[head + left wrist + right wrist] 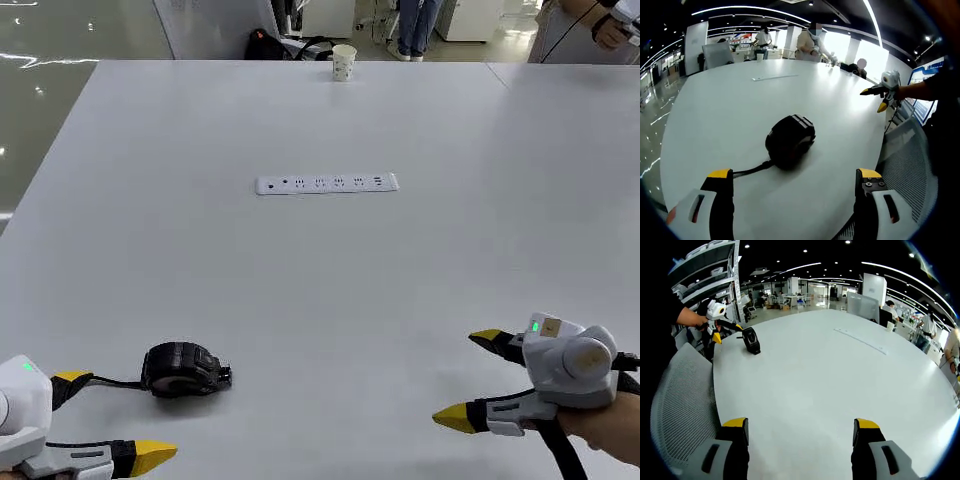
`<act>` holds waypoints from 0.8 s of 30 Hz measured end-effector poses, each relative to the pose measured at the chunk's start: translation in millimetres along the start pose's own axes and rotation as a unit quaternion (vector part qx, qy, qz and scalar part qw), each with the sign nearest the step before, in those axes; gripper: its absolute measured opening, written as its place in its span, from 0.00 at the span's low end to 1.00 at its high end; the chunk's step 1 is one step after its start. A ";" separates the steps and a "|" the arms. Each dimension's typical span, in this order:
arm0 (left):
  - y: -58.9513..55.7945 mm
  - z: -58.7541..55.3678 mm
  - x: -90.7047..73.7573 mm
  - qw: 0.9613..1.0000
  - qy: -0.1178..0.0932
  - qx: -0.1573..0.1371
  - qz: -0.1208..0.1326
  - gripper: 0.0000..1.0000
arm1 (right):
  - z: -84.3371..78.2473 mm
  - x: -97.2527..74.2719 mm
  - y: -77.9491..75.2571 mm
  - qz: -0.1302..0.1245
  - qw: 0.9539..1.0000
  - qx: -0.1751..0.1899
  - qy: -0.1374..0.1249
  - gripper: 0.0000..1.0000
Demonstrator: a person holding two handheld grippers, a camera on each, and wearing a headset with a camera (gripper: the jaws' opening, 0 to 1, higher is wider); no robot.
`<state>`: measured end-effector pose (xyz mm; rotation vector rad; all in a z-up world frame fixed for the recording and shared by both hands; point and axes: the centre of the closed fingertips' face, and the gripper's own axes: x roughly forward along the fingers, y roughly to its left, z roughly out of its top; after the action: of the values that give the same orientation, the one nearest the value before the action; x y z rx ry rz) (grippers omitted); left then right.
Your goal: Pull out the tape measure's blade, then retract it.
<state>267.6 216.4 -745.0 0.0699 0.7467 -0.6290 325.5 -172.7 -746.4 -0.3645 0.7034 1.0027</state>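
Left gripper [120, 416] spread wide, black rounded tape measure [183, 369] just ahead, right gripper [465, 376] wide, empty

Tape measure [185, 369] showing black all over. Left gripper [118, 416], right gripper [466, 376] showing white bodies, black jaws, yellow tips. Table [330, 290] showing plain pale grey. Cup [343, 62] at far edge looking white, possibly speckled.

Your left tongs [112, 418] sit at the lower left of the head view, yellow-tipped jaws spread wide and pointing to your right. Your right tongs [468, 377] are at the lower right, jaws just as wide and pointing left, with your right hand [603, 428] wrapped around the grip.
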 end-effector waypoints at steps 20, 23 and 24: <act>22.3 -3.5 -29.4 1.000 -0.001 -0.001 0.015 0.99 | -33.9 -30.5 -6.7 -0.007 1.000 0.009 0.010 0.99; 20.0 -5.7 -28.5 1.000 0.004 -0.002 0.008 0.99 | -35.2 -30.3 -4.0 -0.005 1.000 0.008 0.012 0.99; 19.5 -6.3 -28.4 1.000 0.005 -0.003 0.006 0.99 | -35.9 -30.1 -3.4 -0.004 1.000 0.010 0.012 0.99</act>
<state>258.7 248.5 -734.2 0.0722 0.7577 -0.6143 304.8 -214.4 -751.9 -0.3619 0.7320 0.9840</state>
